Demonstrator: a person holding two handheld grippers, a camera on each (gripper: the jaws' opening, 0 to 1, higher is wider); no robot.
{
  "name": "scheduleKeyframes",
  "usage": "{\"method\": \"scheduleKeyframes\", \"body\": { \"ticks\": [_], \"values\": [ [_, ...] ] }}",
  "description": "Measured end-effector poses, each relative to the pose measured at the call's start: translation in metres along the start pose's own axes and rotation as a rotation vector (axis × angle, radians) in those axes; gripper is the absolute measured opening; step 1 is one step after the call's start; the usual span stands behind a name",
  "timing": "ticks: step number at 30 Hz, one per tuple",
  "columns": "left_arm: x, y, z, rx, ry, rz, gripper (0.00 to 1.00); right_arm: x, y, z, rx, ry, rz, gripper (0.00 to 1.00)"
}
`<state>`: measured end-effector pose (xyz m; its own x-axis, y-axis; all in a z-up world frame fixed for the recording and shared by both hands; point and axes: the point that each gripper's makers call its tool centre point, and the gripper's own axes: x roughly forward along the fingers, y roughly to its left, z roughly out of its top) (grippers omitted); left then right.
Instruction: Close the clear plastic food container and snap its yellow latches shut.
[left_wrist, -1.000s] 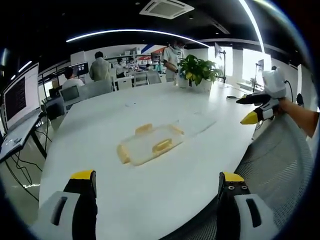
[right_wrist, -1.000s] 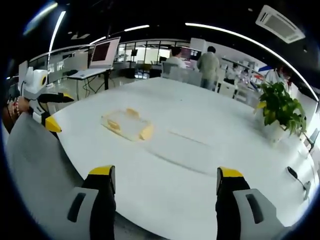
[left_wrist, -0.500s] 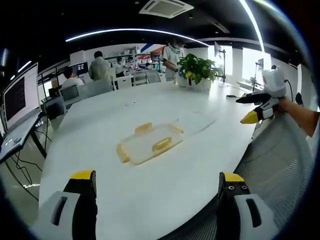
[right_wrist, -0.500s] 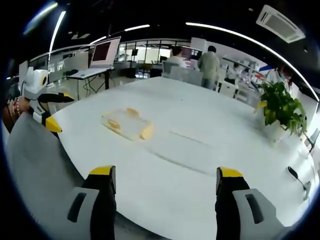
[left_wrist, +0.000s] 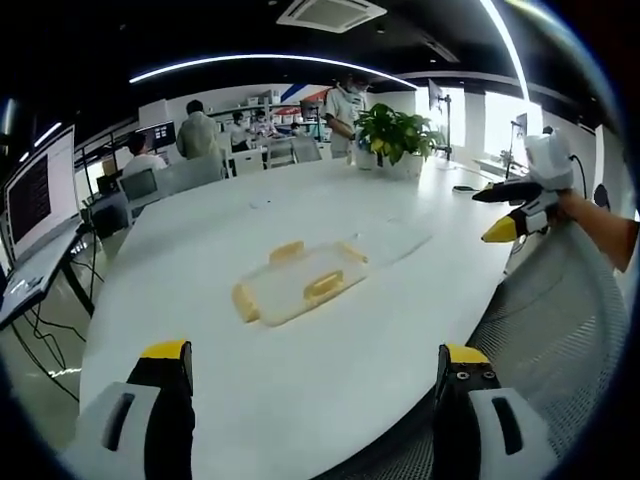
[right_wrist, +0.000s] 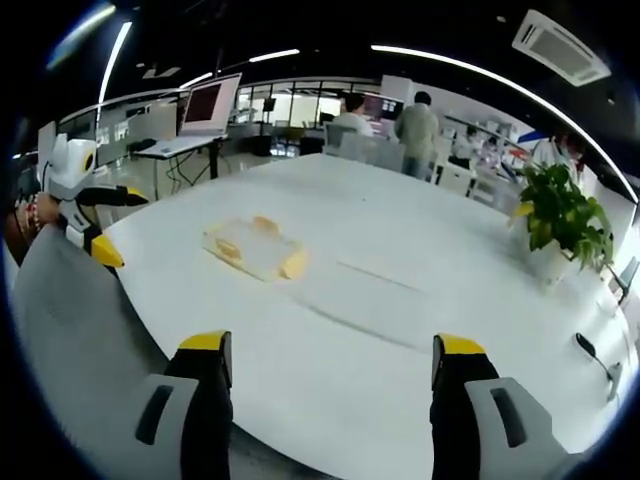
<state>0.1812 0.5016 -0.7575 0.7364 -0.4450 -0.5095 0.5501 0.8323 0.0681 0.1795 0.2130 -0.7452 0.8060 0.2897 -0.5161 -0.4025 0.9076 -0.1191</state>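
— Container?
— Mid-table, clear lid lying flat just beside, yellow latches splayed outward, likely ready for lidding.
— Tongs?
— Left gripper and right gripper both wide open, empty, held well back.

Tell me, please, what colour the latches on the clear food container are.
Yellow. The latches on the clear food container show best in the left gripper view.

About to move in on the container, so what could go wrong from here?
The clear container and its lid are nearly invisible against the white table, so misjudging an edge is easy. The lid lies apart from the base, so it must be aligned first. Both hand-held grippers, left and right, start far back.
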Motion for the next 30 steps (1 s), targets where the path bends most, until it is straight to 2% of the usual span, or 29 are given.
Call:
{"method": "scheduleKeyframes", "body": {
  "ticks": [18,21,30],
  "values": [
    [0.0002,-0.0009,-0.0019,-0.004,0.012,-0.005,0.99,-0.0001,0.0002,0.0002,0.005,-0.003,0.002,0.78],
    [0.0007,-0.0041,-0.0023,-0.012,0.014,-0.024,0.99,0.0,0.0001,-0.0007,0.006,0.003,0.001,0.78],
    [0.0001,-0.0026,-0.0027,-0.006,0.017,-0.015,0.99,0.0,0.0015,-0.0012,0.008,0.005,0.005,0.77]
  ]
}}
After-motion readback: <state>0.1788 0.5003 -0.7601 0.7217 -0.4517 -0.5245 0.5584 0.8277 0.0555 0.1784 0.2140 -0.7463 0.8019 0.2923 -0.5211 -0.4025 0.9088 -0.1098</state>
